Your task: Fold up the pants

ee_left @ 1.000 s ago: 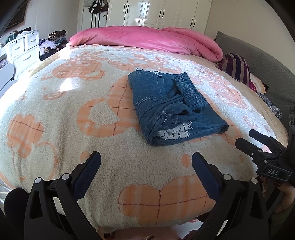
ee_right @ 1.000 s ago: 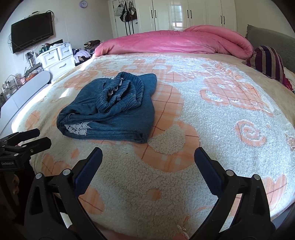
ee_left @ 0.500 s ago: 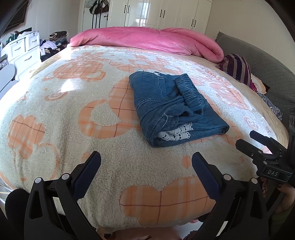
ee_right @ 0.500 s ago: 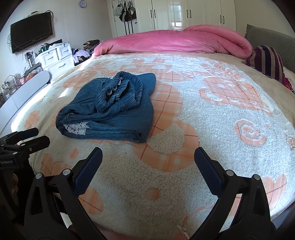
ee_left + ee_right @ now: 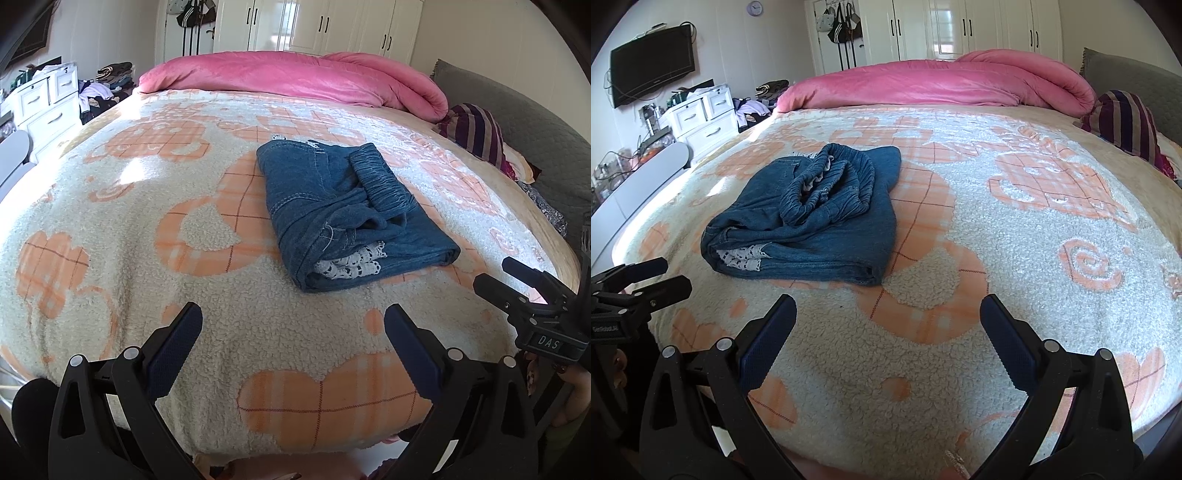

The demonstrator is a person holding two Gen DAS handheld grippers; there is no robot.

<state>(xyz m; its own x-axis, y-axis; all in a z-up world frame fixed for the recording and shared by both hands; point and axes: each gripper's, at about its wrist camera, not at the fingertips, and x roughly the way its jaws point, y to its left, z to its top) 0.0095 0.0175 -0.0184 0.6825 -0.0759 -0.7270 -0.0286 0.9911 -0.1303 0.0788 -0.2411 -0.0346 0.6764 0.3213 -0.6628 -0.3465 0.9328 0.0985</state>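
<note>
The blue denim pants (image 5: 343,214) lie folded in a compact bundle on the bed, with white lace trim showing at the near edge; they also show in the right wrist view (image 5: 812,218). My left gripper (image 5: 293,332) is open and empty, held near the bed's front edge, short of the pants. My right gripper (image 5: 886,325) is open and empty, also back from the pants. Each gripper shows in the other's view: the right one (image 5: 517,284) at the right edge, the left one (image 5: 646,280) at the left edge.
The bed carries a cream and orange fleece blanket (image 5: 147,221). A rolled pink duvet (image 5: 295,77) lies at the far end. A striped pillow (image 5: 1123,118) sits at the right. White drawers (image 5: 701,114) and a wall TV (image 5: 652,62) stand to the left.
Both grippers have shifted very slightly; the pants lie as before. Both grippers stay open.
</note>
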